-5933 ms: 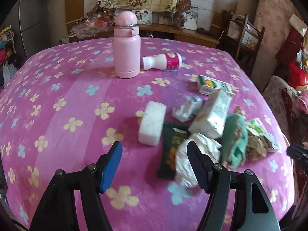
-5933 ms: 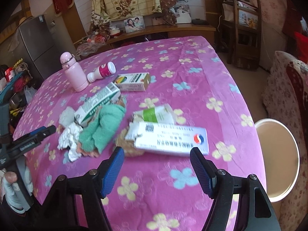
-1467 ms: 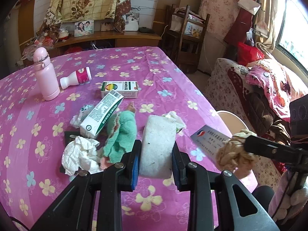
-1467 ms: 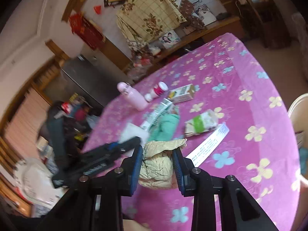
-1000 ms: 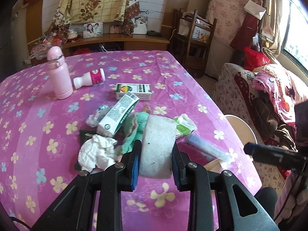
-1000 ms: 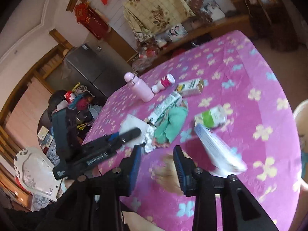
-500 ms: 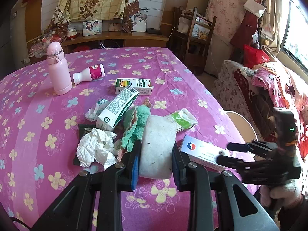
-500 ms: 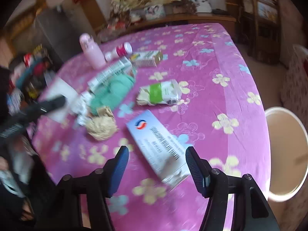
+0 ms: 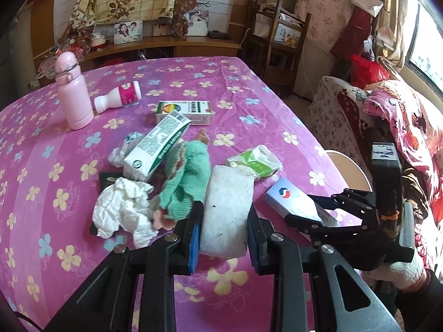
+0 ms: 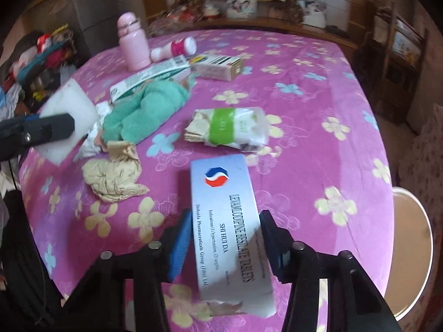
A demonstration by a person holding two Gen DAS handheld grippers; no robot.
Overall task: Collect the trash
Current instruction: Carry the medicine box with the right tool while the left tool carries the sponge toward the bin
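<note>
My left gripper [image 9: 224, 240] is shut on a white foam block [image 9: 227, 207] and holds it above the pink flowered tablecloth [image 9: 41, 166]. My right gripper [image 10: 225, 243] reaches down over a silver-white medicine box [image 10: 227, 215] that lies flat near the table's right edge. Its jaws are closing with the box between them, and a thin gap still shows at the left pad. A crumpled brown paper [image 10: 113, 174] lies loose left of the box. Further trash lies in a heap: white tissue [image 9: 121, 207], a green cloth [image 9: 185, 179], a carton [image 9: 155, 149] and a green-banded packet [image 9: 254, 161].
A pink bottle [image 9: 74, 96] stands at the far left, with a small white bottle [image 9: 119, 98] lying beside it and a rainbow-logo box [image 9: 182, 112] nearby. A round cream container [image 10: 412, 249] sits below the table's right edge. A gloved hand [image 9: 401, 265] holds the right gripper.
The right gripper let go of the crumpled brown paper, which now lies on the cloth. It then sank over the medicine box and its jaws narrowed. The left gripper kept the foam block.
</note>
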